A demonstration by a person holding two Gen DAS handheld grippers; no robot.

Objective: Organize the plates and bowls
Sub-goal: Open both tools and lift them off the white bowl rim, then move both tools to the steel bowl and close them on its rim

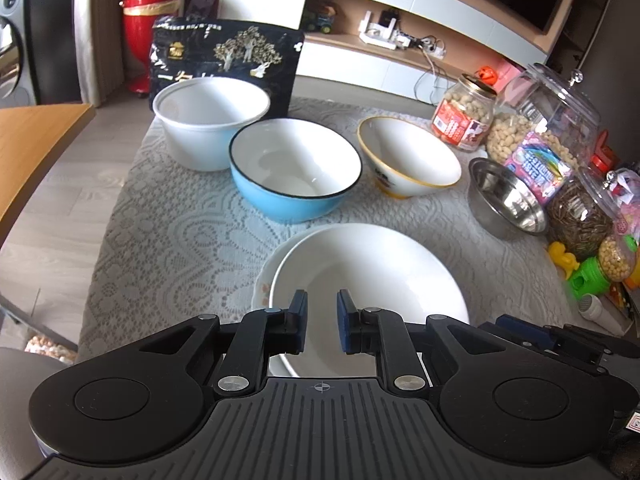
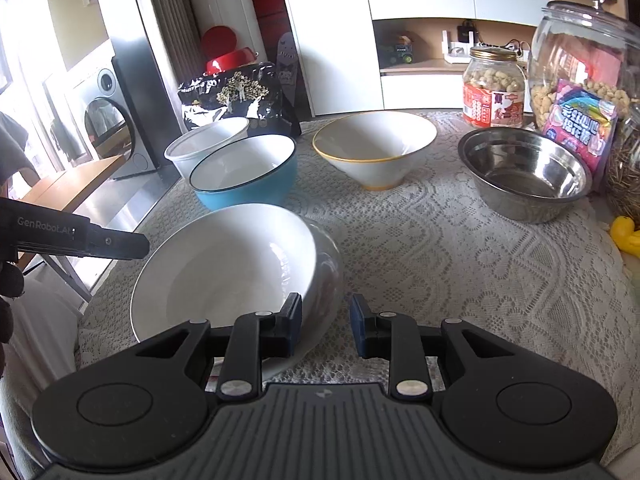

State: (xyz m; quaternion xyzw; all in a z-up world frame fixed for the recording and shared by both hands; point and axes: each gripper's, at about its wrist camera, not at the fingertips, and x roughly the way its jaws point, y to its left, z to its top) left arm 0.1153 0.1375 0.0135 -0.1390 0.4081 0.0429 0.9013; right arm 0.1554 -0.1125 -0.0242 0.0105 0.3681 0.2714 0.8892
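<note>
- A large white bowl (image 1: 372, 276) sits at the near edge of the lace tablecloth (image 1: 192, 240), nested on a second dish whose floral-trimmed rim (image 1: 262, 288) shows at its left; from the right wrist view the white bowl (image 2: 224, 272) tilts a little over that lower dish.
- The left gripper (image 1: 322, 320) hangs over the near part of this bowl, its blue-padded jaws a narrow gap apart with nothing between them.
- The right gripper (image 2: 326, 326) sits just right of the bowl's near rim, jaws likewise a narrow gap apart and empty; its left finger (image 2: 290, 320) lies in front of the bowl's rim, though contact cannot be told.
- Farther back stands a blue bowl (image 1: 296, 168) with a dark rim, touching or nearly touching a white plastic tub (image 1: 208, 124) at its far left.
- To the right of the blue bowl, apart from it, is a cone-shaped white bowl with a yellow rim (image 1: 408, 156).
- Further right sits a steel bowl (image 1: 508, 200).
- A black printed bag (image 1: 228, 56) stands behind the tub.
- Snack jars (image 1: 464, 116) crowd the right edge.
</note>
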